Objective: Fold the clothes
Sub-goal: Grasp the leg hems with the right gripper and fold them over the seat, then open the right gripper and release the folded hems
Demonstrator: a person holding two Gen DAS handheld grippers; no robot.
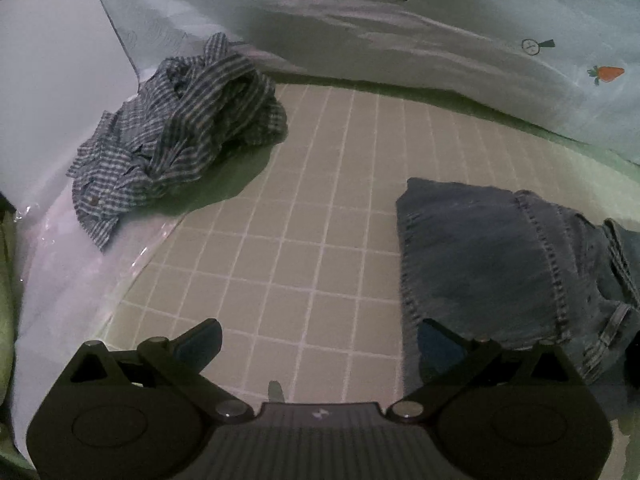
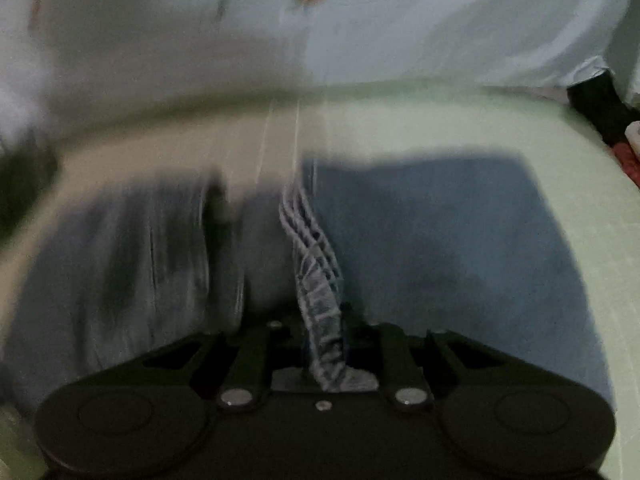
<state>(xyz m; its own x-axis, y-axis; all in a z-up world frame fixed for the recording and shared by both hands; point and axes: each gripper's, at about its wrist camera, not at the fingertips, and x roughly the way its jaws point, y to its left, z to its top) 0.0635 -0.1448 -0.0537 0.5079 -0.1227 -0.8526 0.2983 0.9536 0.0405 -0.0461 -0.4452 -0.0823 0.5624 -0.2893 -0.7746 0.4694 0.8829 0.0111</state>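
Jeans [image 2: 440, 240] lengthwise away from right hand-held gripper [image 2: 324, 344], hem pinched; left hand-held gripper [image 1: 320, 344] open.

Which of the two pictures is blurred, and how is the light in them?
Left wrist view: dim but sharp; the striped shirt throws a dark shadow on the checked mat; fisheye bends the edges. Right wrist view: strong motion blur smears the jeans; only the right tongs and the pinched striped cloth look fairly sharp.
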